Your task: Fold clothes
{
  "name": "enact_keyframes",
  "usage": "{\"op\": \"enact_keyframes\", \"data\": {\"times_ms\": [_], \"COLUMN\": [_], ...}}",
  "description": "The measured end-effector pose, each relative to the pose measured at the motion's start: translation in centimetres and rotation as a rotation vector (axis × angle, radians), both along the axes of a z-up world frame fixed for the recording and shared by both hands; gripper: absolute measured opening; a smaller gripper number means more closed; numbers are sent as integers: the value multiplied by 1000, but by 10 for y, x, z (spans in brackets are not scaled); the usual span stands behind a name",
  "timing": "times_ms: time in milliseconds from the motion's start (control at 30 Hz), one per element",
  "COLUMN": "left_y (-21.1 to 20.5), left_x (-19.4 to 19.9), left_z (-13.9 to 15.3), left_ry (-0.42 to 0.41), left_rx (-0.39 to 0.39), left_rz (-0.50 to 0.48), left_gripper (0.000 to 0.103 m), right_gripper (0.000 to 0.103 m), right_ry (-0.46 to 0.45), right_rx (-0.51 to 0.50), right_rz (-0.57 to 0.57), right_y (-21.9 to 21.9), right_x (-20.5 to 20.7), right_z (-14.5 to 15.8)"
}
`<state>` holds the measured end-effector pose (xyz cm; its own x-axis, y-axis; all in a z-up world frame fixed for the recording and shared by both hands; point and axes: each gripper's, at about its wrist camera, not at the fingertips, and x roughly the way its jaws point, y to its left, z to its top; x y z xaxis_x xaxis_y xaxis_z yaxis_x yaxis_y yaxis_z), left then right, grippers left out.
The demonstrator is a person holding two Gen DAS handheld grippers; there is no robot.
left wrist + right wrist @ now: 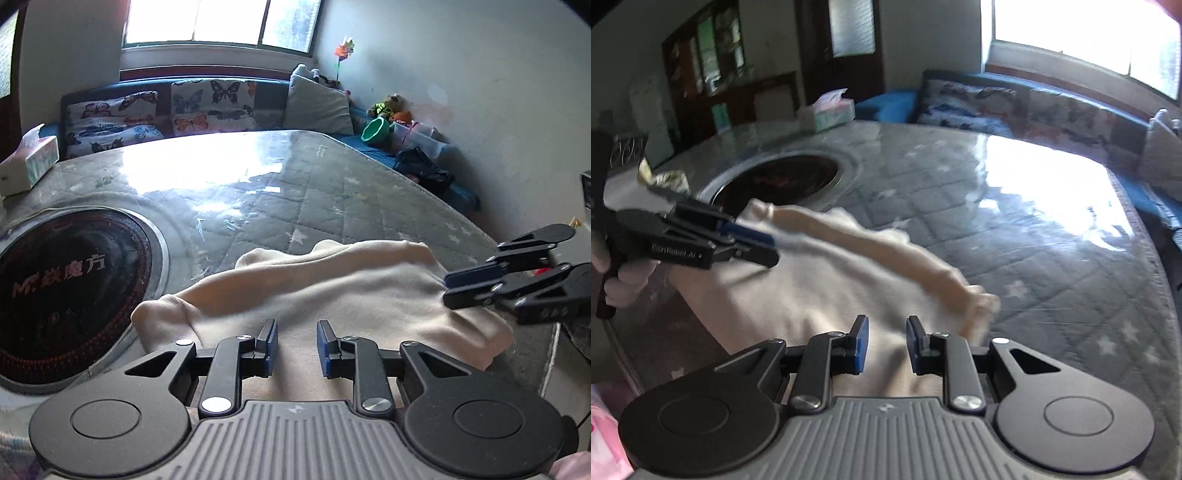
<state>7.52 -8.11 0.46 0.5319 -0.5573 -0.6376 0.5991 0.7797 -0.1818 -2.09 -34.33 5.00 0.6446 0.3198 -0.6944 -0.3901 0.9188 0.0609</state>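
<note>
A: Where does the garment lie?

B: The cream garment (332, 302) is spread on the near part of the round table (369, 184), partly folded. A rolled ridge of cloth runs along its far edge, with a bunched end at each side.

A: What covers the table?

B: A grey quilted cover with pale stars under a clear glossy sheet that throws back the window light. A dark round cooktop (70, 291) is sunk into the table, just beside the garment's left end.

A: And the left gripper?

B: The left gripper (296, 347) hangs over the near part of the garment. Its blue pads (272, 347) stand a little apart, with only cloth showing below the gap. They pinch nothing that I can see.

A: The right one?

B: The right gripper (886, 345) is over the garment's other side, near the bunched right end of the roll. Its jaws are likewise narrowly parted and hold nothing. The right-wrist view is smeared, so fine folds are hard to read.

A: Anything further out?

B: A tissue box (31, 162) sits on the table's far left edge. Behind the table is a blue bench with butterfly cushions (214, 105) and a grey pillow (317, 105) under a bright window (221, 22).
</note>
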Motion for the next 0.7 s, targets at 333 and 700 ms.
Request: {"op": "enact_keyframes", "data": {"times_ms": [333, 700], "left_y": [-31, -44], "left_x": [-40, -49], "left_z": [5, -8], "left_ry": [-13, -5], "left_rx": [-25, 9], "left_rz": [-146, -161], "left_gripper": [25, 25], "right_gripper": [22, 22], "right_ry": [47, 62], "right_rx": [44, 43], "right_rz": [14, -34], "right_y": [-23, -25], "right_x": [-49, -61], "right_z": [13, -19]}}
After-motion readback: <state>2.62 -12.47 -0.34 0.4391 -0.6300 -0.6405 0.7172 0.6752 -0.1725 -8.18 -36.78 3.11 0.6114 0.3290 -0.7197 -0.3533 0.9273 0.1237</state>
